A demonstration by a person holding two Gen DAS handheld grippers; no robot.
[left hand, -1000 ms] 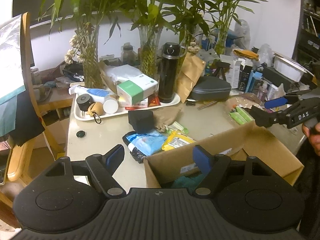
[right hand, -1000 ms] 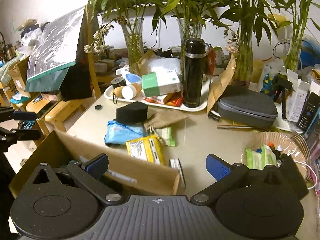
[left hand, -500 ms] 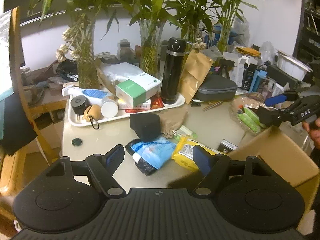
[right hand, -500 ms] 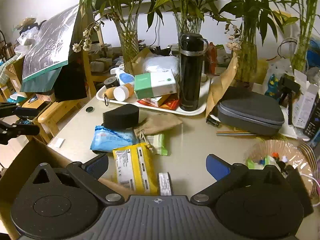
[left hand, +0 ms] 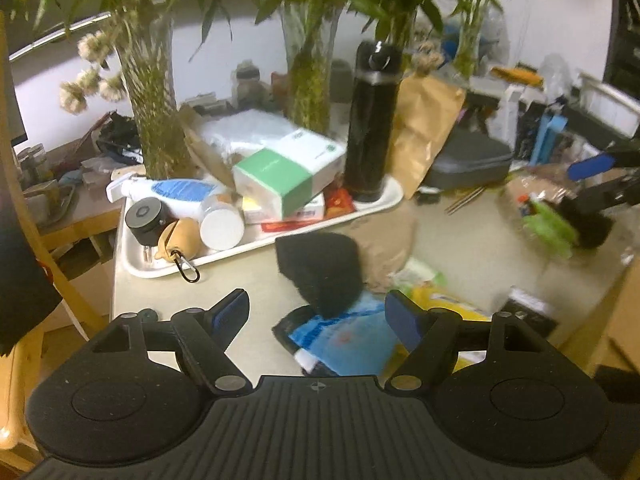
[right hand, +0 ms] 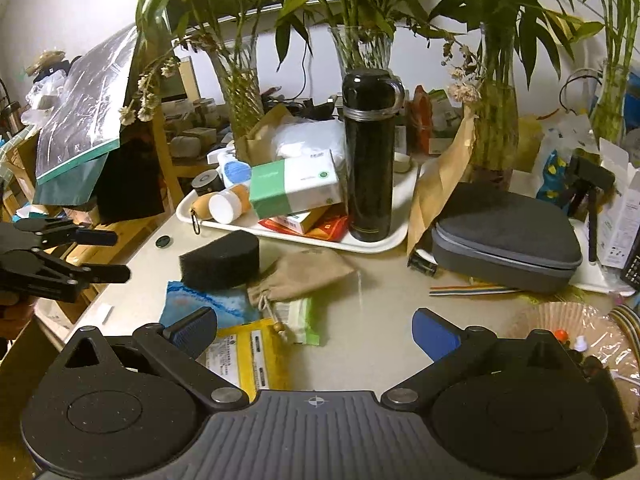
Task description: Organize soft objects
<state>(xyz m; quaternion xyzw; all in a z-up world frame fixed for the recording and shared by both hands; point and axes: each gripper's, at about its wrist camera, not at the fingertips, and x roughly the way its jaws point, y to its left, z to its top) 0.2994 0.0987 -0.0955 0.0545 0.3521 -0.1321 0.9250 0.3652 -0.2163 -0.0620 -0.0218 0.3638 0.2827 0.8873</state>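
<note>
A black foam sponge (left hand: 320, 268) (right hand: 220, 258) lies on the beige table, over a blue soft pack (left hand: 344, 340) (right hand: 208, 304). A tan drawstring pouch (right hand: 300, 274) (left hand: 386, 244), a green wipes pack (right hand: 300, 318) and a yellow pack (right hand: 250, 358) (left hand: 444, 304) lie beside them. My left gripper (left hand: 318, 314) is open and empty, just in front of the sponge and blue pack. My right gripper (right hand: 314, 330) is open and empty, above the yellow and green packs. The left gripper also shows in the right wrist view (right hand: 102, 256).
A white tray (right hand: 384, 242) holds a black flask (right hand: 370, 156), a green-white box (right hand: 296, 188) and bottles. A grey zip case (right hand: 508, 238) sits at right. Plant vases stand behind. A cardboard box edge (left hand: 624, 320) is at the table's near side.
Both grippers have moved forward over the table, past the cardboard box, closer to the soft items. Both jaws stay open.
</note>
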